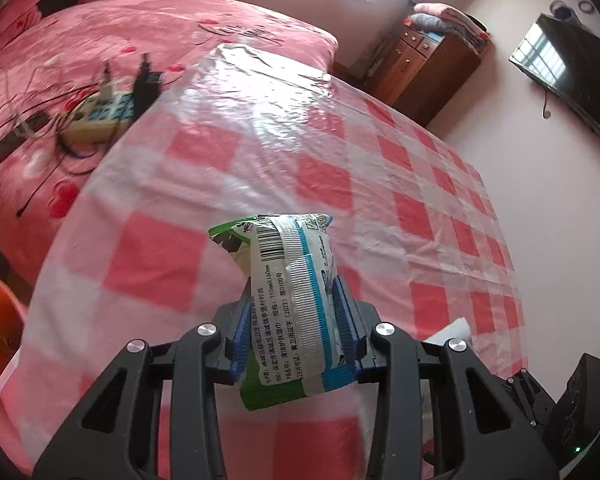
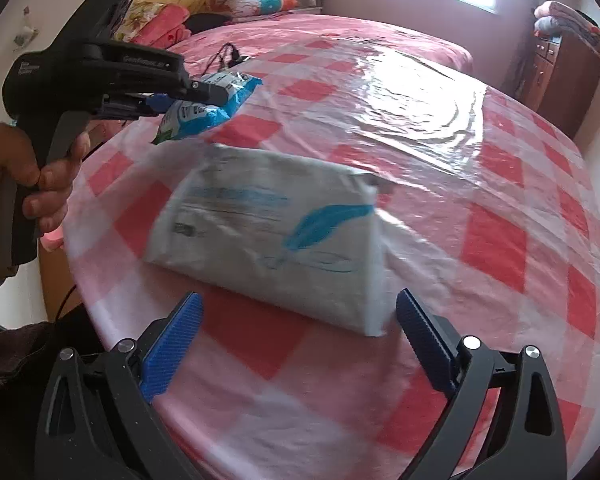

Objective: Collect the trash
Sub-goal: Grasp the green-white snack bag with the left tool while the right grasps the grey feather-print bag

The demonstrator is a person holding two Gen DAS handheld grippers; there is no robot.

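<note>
The white tissue pack (image 2: 268,236) lies flat on the checked tabletop (image 2: 480,184), straight ahead of our right gripper (image 2: 300,344) and just beyond its tips; its long axis runs across the view, slanting from upper left down to lower right, so the near long edge faces us w/ the lower-right corner closest to the right-hand blue pad. The right jaws are spread wide, nothing between them, not touching the pack; they look about as wide as the pack's near end, so we judge the fit tight if we go in along that axis, easier across the short side. Right hand is clearly the nearer one for this item. Further out, our left gripper (image 1: 296,328) is up off the tabletop, to the left of the pack in the right wrist view, jaws clamped on a wet-wipe packet (image 1: 288,296), green/blue/white, standing upright between the pads w/ barcode up. The person's hand (image 2: 32,184) squeezes that handle. Beyond the table: the pink bed (image 1: 100,60) w/ a power strip (image 1: 100,116) on it.
</note>
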